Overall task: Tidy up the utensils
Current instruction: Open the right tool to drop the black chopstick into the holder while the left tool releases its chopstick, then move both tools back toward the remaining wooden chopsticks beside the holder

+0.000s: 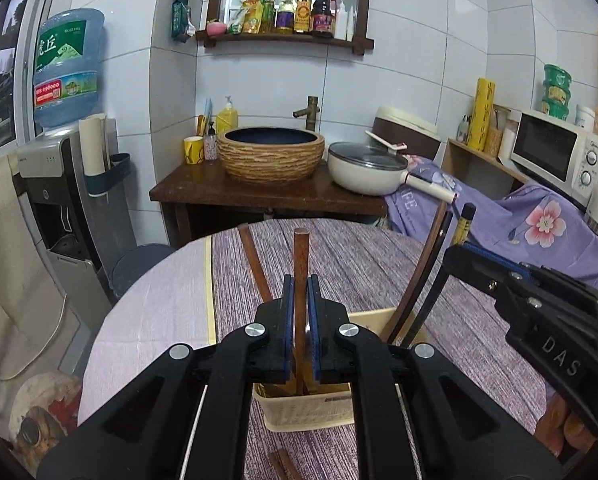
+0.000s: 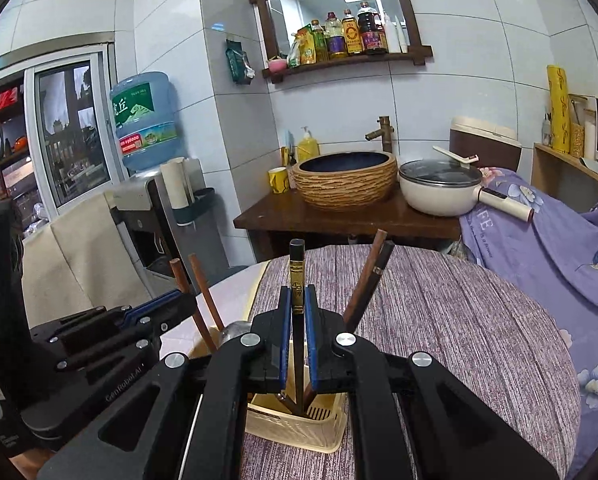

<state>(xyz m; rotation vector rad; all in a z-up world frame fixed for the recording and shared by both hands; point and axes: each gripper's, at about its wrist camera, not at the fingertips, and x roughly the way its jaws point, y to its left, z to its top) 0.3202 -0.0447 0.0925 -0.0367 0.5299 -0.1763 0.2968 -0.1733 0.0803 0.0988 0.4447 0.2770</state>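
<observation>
The left tongs point(image 1: 299, 300) are closed on a brown chopstick point(image 1: 301, 264), the right tongs point(image 2: 298, 308) on a black chopstick point(image 2: 297, 272). Both sticks stand with their low ends in the cream basket point(image 1: 299, 412), near the round table's point(image 1: 159, 320) front edge. Behind it the table is bare.

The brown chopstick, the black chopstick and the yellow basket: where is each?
Brown chopstick point(image 1: 301, 264): left wrist view, upper shaft.
Black chopstick point(image 2: 297, 276): right wrist view, gold-banded top.
Yellow basket point(image 1: 307, 410): left wrist view, front wall.

Brown chopstick point(image 1: 300, 264) lower end hidden in basket point(image 1: 307, 412), bottle labels point(image 1: 303, 12) unreadable
</observation>
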